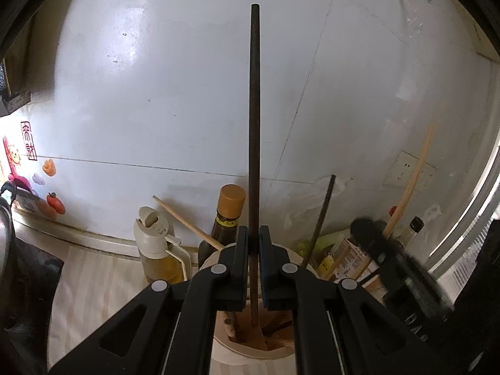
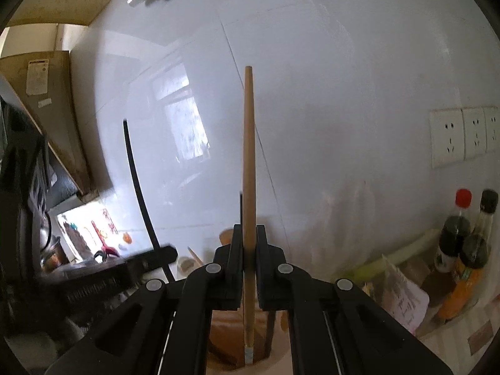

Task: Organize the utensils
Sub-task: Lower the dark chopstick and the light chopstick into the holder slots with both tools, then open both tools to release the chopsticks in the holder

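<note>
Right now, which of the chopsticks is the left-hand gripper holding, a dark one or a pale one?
The dark brown chopstick, standing upright between the left gripper fingers over the wooden holder. The pale bamboo chopstick is in the right gripper.

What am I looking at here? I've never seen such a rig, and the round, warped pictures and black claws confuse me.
A person holds a two-finger gripper in each hand; there is no robot arm. Each picture comes from a fisheye camera on one gripper, looking along its fingers, so the walls bulge.

In the left view, the left gripper is shut on a dark chopstick, upright, its lower end in a wooden holder that already contains other sticks. Behind stand an oil jug and a brown-capped bottle.

In the right view, the right gripper is shut on a light chopstick over the same holder. Sauce bottles stand at right.
</note>
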